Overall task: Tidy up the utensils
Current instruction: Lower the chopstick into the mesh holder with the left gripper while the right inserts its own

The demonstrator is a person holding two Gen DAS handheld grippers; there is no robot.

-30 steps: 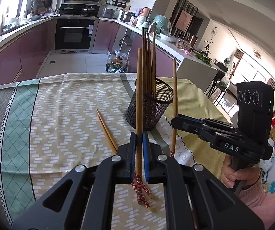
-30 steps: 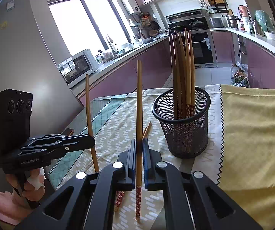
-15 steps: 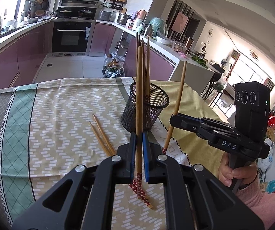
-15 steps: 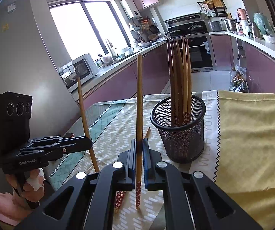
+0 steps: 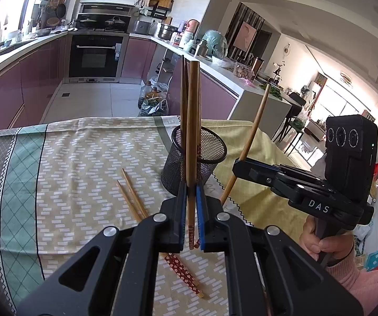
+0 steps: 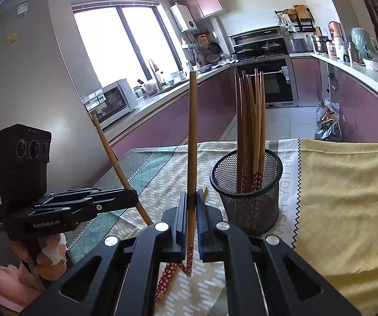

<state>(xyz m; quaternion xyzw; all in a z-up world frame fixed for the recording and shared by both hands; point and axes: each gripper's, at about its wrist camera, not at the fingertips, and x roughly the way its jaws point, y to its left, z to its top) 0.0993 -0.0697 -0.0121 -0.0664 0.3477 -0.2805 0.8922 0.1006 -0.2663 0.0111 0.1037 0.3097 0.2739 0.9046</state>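
A black mesh cup (image 5: 196,158) (image 6: 246,192) stands on the tablecloth with several wooden chopsticks (image 6: 250,131) upright in it. My left gripper (image 5: 191,205) is shut on one chopstick (image 5: 192,121), held upright just in front of the cup. My right gripper (image 6: 192,210) is shut on another chopstick (image 6: 192,137), upright and left of the cup. In the left wrist view the right gripper (image 5: 241,168) appears at the right with its chopstick (image 5: 252,137) tilted. In the right wrist view the left gripper (image 6: 131,197) appears at the left. Two chopsticks (image 5: 133,197) lie loose on the cloth.
The patterned tablecloth (image 5: 83,171) covers the table, with a yellow cloth (image 6: 347,197) to the right of the cup. A person's hands (image 5: 318,242) (image 6: 49,255) hold the gripper handles. Kitchen counters and an oven (image 5: 94,52) lie beyond the far table edge.
Both views have drawn back slightly from the cup. Each held chopstick now looks tilted in the other gripper's view. The grips are unchanged.
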